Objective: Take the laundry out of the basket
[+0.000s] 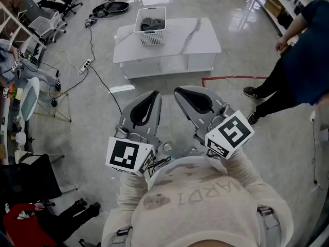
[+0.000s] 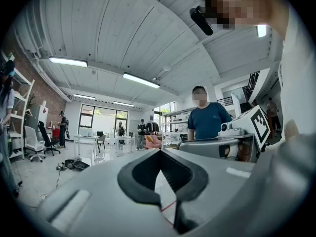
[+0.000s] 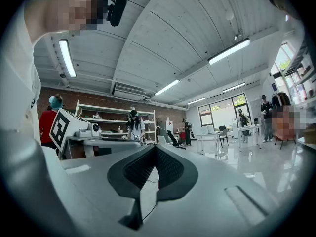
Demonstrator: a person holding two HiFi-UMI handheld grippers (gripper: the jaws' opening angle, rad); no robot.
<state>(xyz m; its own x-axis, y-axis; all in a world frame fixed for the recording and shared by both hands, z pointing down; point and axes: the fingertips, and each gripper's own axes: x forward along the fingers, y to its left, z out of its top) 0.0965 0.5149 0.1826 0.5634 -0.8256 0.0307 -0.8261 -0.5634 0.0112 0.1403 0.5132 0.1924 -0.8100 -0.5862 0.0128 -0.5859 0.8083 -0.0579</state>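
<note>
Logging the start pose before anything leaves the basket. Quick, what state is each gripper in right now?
Left gripper: shut, jaw tips together, holding nothing.
Right gripper: shut, jaw tips together, holding nothing.

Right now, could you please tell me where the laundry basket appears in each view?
Head view: basket at top centre, on the table.
Left gripper view: not in it.
Right gripper view: not in it.
Shared landmark: left cube and right cube in head view; each gripper view shows the other's.
</note>
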